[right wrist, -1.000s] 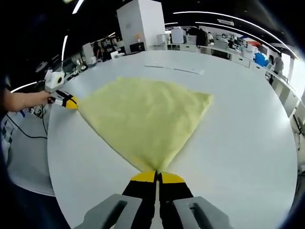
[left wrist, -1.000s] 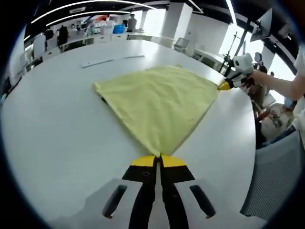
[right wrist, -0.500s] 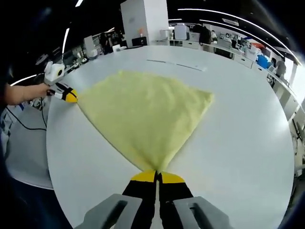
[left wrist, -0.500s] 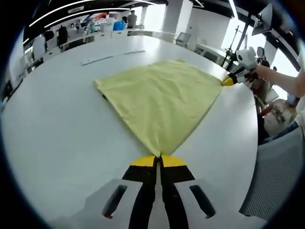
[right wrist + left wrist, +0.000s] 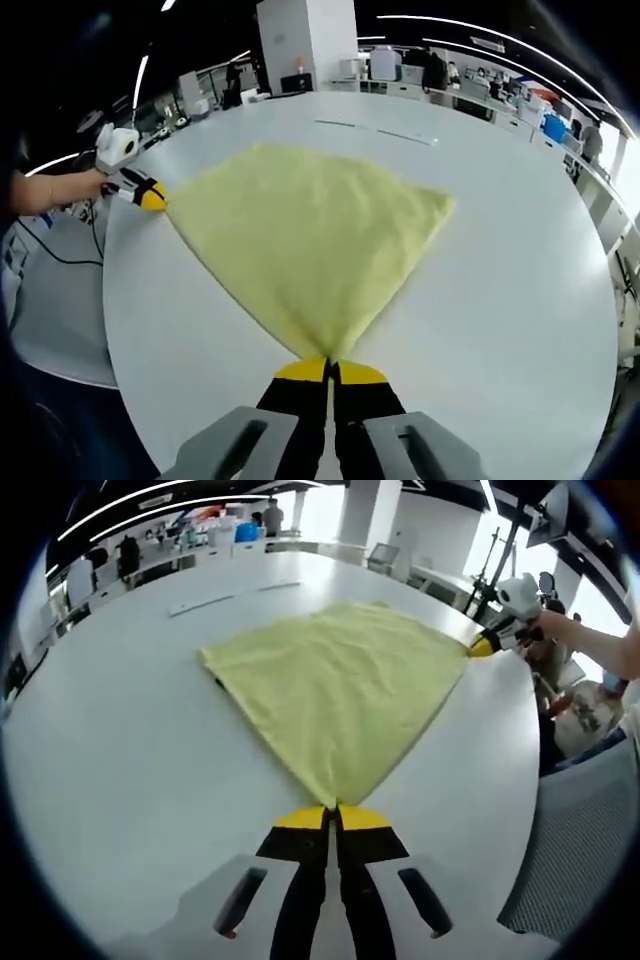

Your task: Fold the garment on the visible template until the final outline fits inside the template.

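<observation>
No readable brand, label or writing anywhere. Yellow garment [image 5: 335,685] lies spread flat on a white round counter [image 5: 120,780], pulled taut between two corners. Left hand-held gripper [image 5: 332,810]: yellow-tipped black jaws closed together, pinching the near corner of the garment in the left gripper view. Right hand-held gripper [image 5: 328,362]: jaws likewise pressed closed on its near corner of the garment [image 5: 310,235] in the right gripper view. Each one also shows in the other view, gripping the opposite corner: right hand-held gripper [image 5: 484,645] at the counter's right edge, held by a hand [image 5: 545,628]; left hand-held gripper [image 5: 148,195] at the counter's left edge [image 5: 130,330]. Thin pale strips [image 5: 235,595] lie on the counter beyond the garment, well apart from it; can't tell if they are the template. Counter surface is plain matte white, otherwise bare near the garment. Room: open-plan office or lab, dark ceiling with long light strips [image 5: 470,40], a white pillar [image 5: 300,45], desks with equipment and people in the background, a blue bin [image 5: 250,532] far off.
</observation>
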`<state>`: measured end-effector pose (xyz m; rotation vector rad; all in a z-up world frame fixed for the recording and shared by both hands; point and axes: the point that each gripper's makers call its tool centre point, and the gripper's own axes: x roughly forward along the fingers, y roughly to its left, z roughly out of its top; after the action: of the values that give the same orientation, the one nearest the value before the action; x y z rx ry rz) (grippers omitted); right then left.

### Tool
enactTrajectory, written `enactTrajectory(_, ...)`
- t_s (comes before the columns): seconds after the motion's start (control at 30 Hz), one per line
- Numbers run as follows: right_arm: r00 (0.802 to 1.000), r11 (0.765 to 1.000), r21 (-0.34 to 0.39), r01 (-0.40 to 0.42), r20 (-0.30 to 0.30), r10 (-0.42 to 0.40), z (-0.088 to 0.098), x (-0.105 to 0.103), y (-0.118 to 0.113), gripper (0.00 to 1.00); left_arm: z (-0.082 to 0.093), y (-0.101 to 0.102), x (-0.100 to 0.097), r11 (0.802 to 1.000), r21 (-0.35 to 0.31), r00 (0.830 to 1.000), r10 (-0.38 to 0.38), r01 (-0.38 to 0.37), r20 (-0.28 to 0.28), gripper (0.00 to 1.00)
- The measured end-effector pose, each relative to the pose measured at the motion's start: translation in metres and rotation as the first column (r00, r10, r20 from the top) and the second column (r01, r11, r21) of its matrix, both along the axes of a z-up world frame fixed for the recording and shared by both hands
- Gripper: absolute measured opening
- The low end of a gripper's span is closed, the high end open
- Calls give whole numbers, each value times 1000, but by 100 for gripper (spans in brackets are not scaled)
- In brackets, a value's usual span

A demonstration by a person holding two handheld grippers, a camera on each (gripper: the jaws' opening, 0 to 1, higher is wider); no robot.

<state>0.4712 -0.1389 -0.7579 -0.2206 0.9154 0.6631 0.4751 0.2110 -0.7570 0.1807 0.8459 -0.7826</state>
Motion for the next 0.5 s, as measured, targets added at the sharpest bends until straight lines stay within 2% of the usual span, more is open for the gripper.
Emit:
enactTrajectory(0.37, 1000, 1000, 11, 7, -4, -7, 0, -14, 2, 0, 0, 2, -12, 1000, 1, 1000, 4, -4, -4, 0)
enactTrajectory(0.5, 1000, 1000, 10, -6, -7, 6, 0, -20, 2, 0, 0, 2, -18, 1000, 20, 1000, -16, 16, -1, 0)
